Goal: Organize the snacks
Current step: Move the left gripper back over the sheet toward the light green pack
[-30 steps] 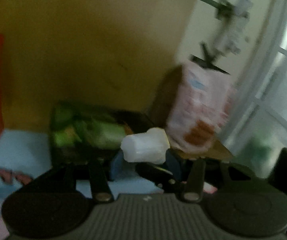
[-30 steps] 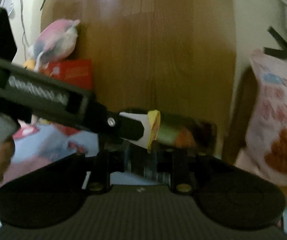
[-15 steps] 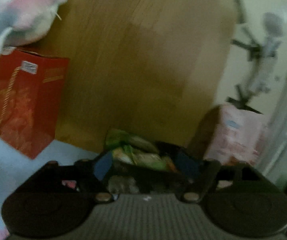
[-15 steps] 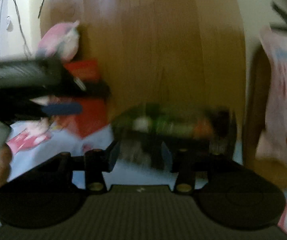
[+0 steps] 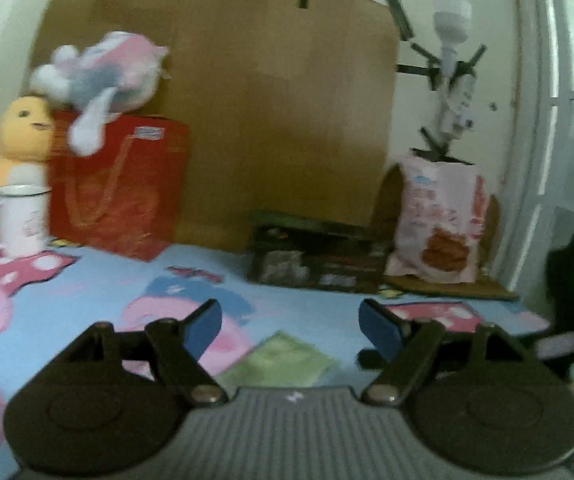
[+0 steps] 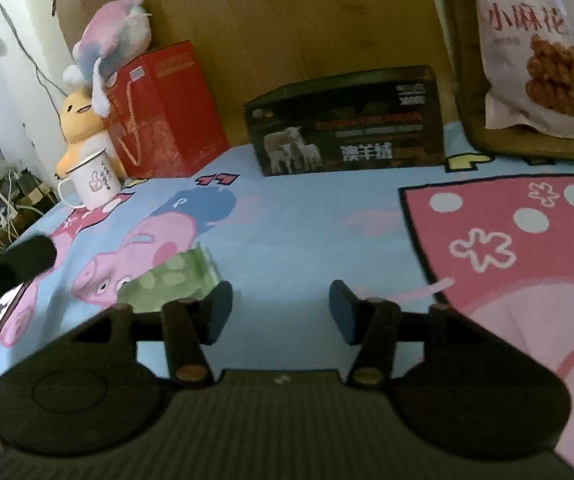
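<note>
Both hand-held grippers, left (image 5: 290,326) and right (image 6: 281,310), gape empty over open cloth (image 6: 307,220) before the black box (image 6: 347,124).

Left wrist view: I look low along fingers across cartoon tablecloth (image 5: 99,276) toward back wall, level pitch, black box (image 5: 315,258) near centre, well ahead. Right wrist view: I sit higher, pitched down at cloth (image 6: 307,216), closer to same black box (image 6: 347,120). Shared in both: box, red gift bag (image 5: 115,188) (image 6: 163,108), white mug (image 5: 21,218) (image 6: 93,178), pink snack bag (image 5: 439,220) (image 6: 543,40), green packet (image 5: 279,360) (image 6: 175,276).
</note>
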`<state>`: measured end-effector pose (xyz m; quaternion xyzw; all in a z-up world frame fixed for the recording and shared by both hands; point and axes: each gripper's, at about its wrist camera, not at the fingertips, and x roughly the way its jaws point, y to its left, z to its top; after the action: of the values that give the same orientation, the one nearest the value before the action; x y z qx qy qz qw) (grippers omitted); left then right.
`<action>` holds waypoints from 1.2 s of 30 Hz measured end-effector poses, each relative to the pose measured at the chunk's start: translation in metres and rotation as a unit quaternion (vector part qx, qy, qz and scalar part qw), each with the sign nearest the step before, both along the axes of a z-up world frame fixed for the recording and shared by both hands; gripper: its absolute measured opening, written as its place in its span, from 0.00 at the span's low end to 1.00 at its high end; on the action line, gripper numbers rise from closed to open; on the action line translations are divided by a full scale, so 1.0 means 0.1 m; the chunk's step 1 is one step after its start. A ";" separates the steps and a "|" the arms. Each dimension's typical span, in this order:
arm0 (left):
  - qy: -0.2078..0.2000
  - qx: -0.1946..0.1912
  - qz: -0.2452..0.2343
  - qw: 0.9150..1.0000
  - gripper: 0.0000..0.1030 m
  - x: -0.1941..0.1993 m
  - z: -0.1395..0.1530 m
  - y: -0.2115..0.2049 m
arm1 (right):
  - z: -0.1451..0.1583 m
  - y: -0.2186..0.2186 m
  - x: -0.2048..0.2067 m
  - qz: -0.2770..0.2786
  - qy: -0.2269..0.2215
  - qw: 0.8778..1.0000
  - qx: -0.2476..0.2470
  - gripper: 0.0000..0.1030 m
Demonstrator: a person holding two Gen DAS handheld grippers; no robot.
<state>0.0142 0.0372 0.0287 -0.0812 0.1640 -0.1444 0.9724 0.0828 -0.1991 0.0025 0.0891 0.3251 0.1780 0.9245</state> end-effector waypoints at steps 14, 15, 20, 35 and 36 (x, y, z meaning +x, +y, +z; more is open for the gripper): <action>0.057 -0.160 0.052 0.984 0.75 0.08 -0.30 0.78 | 0.20 0.46 0.06 0.024 -0.039 0.999 -0.006 0.66; 0.059 -0.167 0.054 0.983 0.75 0.08 -0.31 0.80 | 0.21 0.50 0.09 0.031 -0.042 0.999 -0.009 0.66; 0.060 -0.187 0.060 0.979 0.75 0.06 -0.35 0.87 | 0.18 0.72 0.19 0.069 -0.047 0.996 -0.029 0.72; 0.074 -0.173 0.064 0.980 0.75 0.13 -0.36 0.82 | -0.09 0.99 0.18 0.117 -0.044 0.978 -0.170 0.71; 0.075 -0.171 0.064 0.980 0.75 0.13 -0.36 0.81 | -0.09 0.93 0.18 0.096 -0.048 0.979 -0.175 0.71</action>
<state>0.0274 0.1186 -0.0069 -0.2672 0.2040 -0.1008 0.9364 0.1007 -0.1063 -0.0069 -0.1149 0.3131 0.2102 0.9190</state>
